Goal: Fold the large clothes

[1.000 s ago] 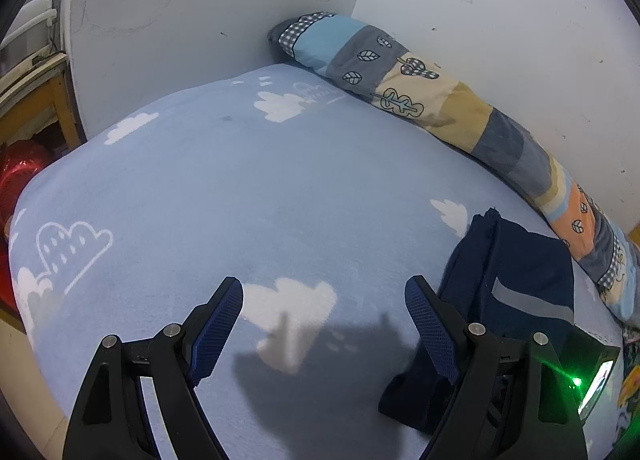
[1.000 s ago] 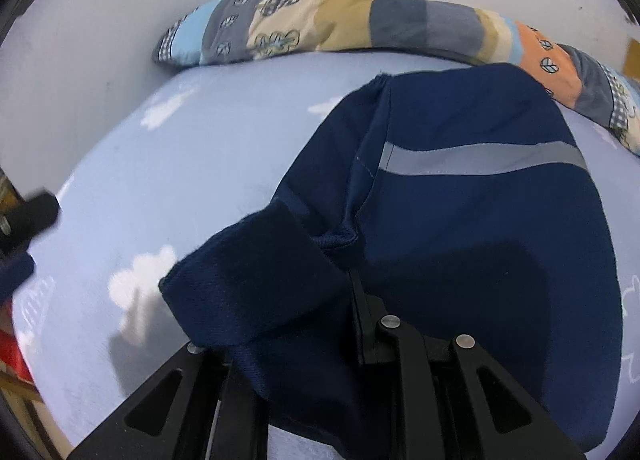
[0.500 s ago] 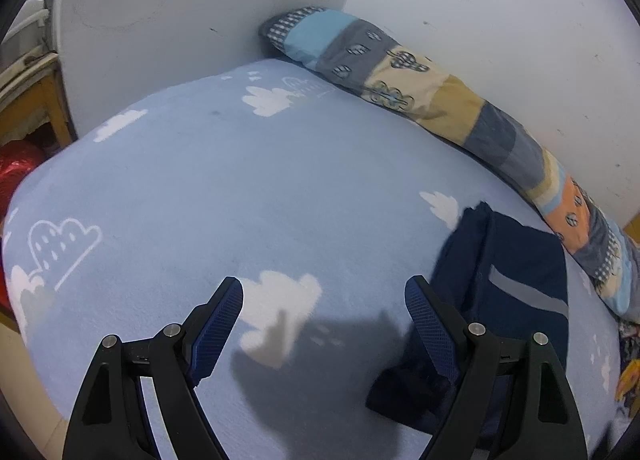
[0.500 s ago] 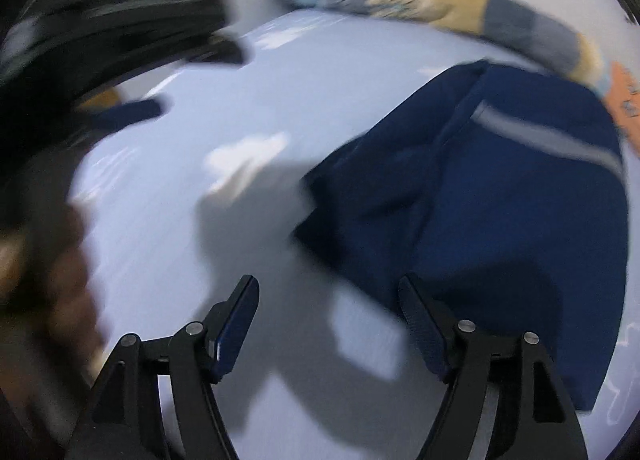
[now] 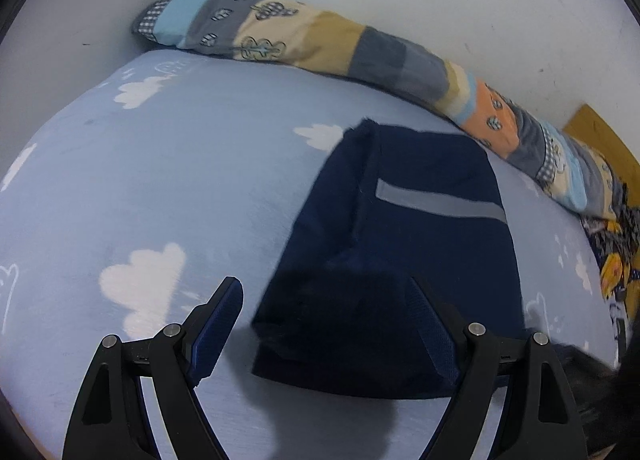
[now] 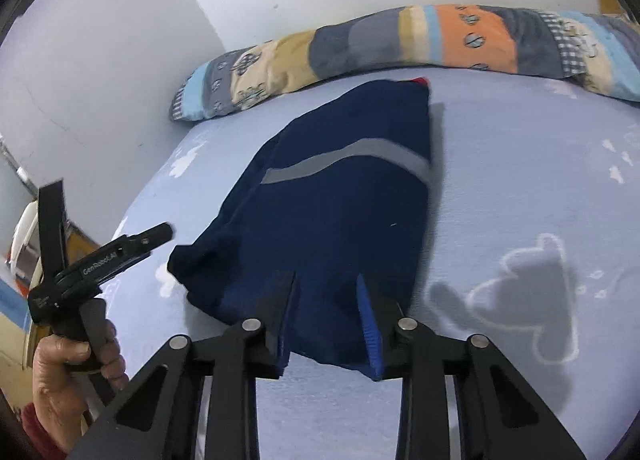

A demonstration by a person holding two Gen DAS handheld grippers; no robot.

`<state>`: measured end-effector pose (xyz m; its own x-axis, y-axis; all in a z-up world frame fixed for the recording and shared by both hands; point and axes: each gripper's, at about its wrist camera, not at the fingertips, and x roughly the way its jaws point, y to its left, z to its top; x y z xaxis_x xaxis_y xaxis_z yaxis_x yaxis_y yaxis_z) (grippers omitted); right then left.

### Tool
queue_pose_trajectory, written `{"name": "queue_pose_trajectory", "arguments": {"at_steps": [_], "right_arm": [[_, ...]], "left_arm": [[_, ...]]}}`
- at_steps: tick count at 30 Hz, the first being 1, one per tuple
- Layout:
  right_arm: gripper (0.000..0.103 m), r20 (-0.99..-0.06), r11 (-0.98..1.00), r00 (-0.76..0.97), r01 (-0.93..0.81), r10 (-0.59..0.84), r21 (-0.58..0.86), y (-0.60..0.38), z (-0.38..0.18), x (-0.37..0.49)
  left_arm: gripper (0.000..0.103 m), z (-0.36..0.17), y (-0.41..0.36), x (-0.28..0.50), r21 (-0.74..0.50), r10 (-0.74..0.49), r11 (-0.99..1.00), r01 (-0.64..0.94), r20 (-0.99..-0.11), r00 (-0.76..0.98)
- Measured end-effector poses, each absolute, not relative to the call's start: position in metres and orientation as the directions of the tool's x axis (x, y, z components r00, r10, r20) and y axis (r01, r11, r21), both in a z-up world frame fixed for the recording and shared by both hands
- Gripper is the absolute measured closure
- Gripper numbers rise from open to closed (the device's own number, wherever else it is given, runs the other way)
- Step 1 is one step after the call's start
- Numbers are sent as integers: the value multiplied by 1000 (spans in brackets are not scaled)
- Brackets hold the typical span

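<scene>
A navy garment [image 5: 404, 260] with a grey reflective stripe lies folded on the light blue cloud-print bedsheet [image 5: 140, 187]. My left gripper [image 5: 328, 324] is open and hovers over the garment's near left corner, with nothing gripped. In the right wrist view the same garment [image 6: 340, 211] stretches away from my right gripper [image 6: 326, 320]. Its jaws are closing and stand narrow over the near hem. Navy cloth shows in the gap, but the pads do not press on it. A hand [image 6: 76, 356] at the left holds the left gripper's handle.
A long patchwork pillow [image 5: 360, 47] lies along the white wall behind the garment. A yellow-and-black patterned cloth [image 5: 616, 272] sits at the bed's right end. The bed's left edge drops off toward wooden furniture [image 6: 76, 236].
The right gripper let go of the folded flap, opened wide, drew back toward the near hem and narrowed again. The left gripper swung right, from bare sheet to over the garment's corner.
</scene>
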<state>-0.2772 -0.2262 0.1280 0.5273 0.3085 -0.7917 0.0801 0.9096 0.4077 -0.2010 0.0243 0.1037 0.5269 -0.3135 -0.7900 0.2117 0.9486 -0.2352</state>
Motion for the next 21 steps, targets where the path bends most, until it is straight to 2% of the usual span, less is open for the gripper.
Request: {"name": "queue_pose_trajectory", "arguments": {"at_steps": [2, 6, 8, 11, 14, 17, 21], "right_arm": [[74, -808, 923, 505, 56, 302, 380, -218, 114, -272], [73, -905, 977, 372, -18, 206, 214, -184, 60, -272], [73, -897, 976, 391, -24, 208, 216, -185, 61, -274], [71, -897, 956, 344, -7, 276, 292, -194, 75, -263], [72, -836, 921, 423, 7, 350, 389, -214, 106, -248], [69, -834, 945, 482, 36, 268, 324, -230, 129, -205], [67, -860, 966, 486, 109, 155, 235, -247, 120, -137]], "left_arm": [[20, 99, 22, -198, -217, -299, 952, 216, -805, 512], [20, 99, 17, -198, -202, -297, 951, 233, -806, 513], [20, 101, 13, -198, -210, -309, 947, 242, -799, 516], [20, 102, 1, -203, -206, -325, 939, 274, -791, 518], [19, 98, -13, -208, -159, -306, 939, 306, -795, 524], [17, 93, -22, -210, -102, -261, 946, 307, -801, 539], [16, 82, -25, -207, -70, -209, 959, 276, -831, 515]]}}
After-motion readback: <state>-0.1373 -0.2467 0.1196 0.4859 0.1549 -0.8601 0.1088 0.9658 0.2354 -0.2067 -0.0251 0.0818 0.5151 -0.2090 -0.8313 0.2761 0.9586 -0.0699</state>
